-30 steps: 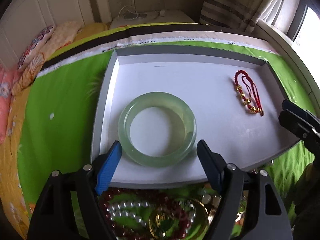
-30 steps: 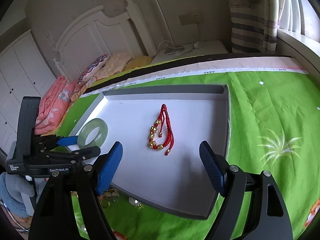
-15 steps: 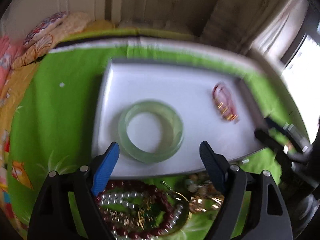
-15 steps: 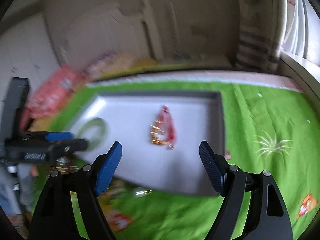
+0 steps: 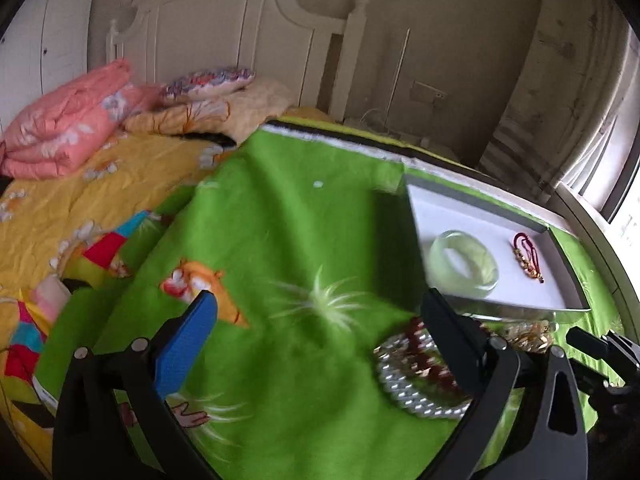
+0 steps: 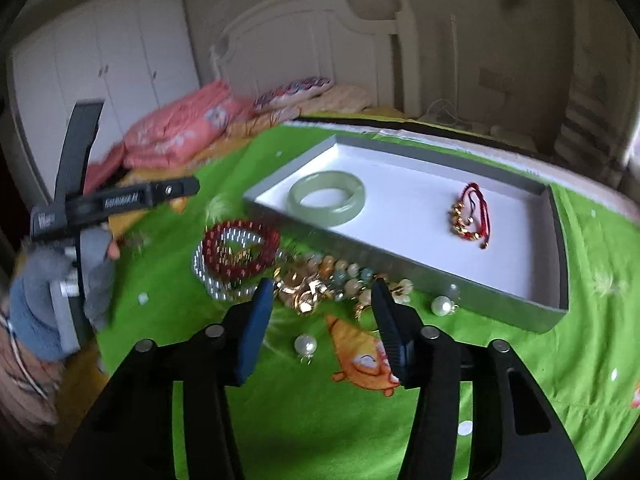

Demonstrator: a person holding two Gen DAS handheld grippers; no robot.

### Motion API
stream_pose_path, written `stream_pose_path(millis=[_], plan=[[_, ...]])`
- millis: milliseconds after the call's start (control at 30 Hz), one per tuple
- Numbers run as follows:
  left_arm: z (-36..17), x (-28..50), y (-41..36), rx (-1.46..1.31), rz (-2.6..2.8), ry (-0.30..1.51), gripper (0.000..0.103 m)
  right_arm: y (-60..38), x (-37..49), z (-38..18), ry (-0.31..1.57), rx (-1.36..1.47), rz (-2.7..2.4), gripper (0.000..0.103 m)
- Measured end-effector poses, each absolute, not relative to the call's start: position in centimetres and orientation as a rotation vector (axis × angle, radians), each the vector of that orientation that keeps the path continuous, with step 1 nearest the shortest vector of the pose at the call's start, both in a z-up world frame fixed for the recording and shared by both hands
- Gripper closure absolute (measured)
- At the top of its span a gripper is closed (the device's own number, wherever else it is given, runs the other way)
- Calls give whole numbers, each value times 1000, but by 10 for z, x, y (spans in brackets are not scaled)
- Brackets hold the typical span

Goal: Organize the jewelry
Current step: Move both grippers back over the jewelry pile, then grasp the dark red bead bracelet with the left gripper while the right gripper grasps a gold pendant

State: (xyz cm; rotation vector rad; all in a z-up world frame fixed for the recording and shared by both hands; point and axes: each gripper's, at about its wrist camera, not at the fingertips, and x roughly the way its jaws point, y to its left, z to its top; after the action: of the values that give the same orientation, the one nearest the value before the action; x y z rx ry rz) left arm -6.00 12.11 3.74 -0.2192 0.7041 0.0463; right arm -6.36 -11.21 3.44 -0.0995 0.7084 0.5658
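A grey tray with a white floor (image 6: 440, 280) lies on the green cloth and holds a pale green jade bangle (image 6: 326, 198) and a red string bracelet with gold beads (image 6: 470, 216). Before its near wall lies a loose pile: a dark red bead bracelet (image 6: 240, 252), a pearl strand (image 6: 216, 280), gold pieces (image 6: 304, 294) and pastel beads (image 6: 340, 270). My right gripper (image 6: 324, 312) hovers just short of the gold pieces, jaws closing, nothing between the pads. My left gripper (image 5: 320, 320) is opening wide over bare green cloth, left of the tray (image 5: 520, 300) and pile (image 5: 416, 368), holding nothing.
Two loose pearls (image 6: 306, 345) (image 6: 441, 305) lie on the cloth near my right gripper. A hand in a grey-blue sleeve (image 6: 44, 280) holds the left gripper (image 6: 184, 189). Pink folded bedding (image 5: 68, 120), pillows and a white headboard (image 5: 240, 32) lie behind.
The left gripper has swung left, off the tray and bangle, and opened wider. The right gripper has drawn back from the tray to the loose pile, its jaws now narrower.
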Motion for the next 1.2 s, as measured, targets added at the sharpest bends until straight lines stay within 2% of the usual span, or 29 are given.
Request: stream_pose_path(millis=[167,467,533,600,733,1000,1033,1100,1200], plan=[[27,-55,130,-300,-33,733,2,-95,-65,28,735,-149,578,66],[21,-49,129,-290,-126,751,2,-79,-51,29,740,-179,574,68],[20,-49,131,-298,-127,753,2,-74,-51,28,741,-212,566,71],[19,-50,132,-305,-127,752,2,-69,-55,27,755,-241,592,80],[19,-49,134,-314,-131,754,2,-64,-71,24,747,-307,620,82],[19,-48,135,-315,-134,757,2,-74,-66,19,771,-264,605,82],[19,-48,135,-315,-133,758,2,-74,-66,20,764,-259,603,83],[19,-49,134,-314,-136,753,2,-78,-67,22,753,-240,598,91],[21,-52,134,-308,-143,733,2,-85,-65,22,759,-203,607,91]])
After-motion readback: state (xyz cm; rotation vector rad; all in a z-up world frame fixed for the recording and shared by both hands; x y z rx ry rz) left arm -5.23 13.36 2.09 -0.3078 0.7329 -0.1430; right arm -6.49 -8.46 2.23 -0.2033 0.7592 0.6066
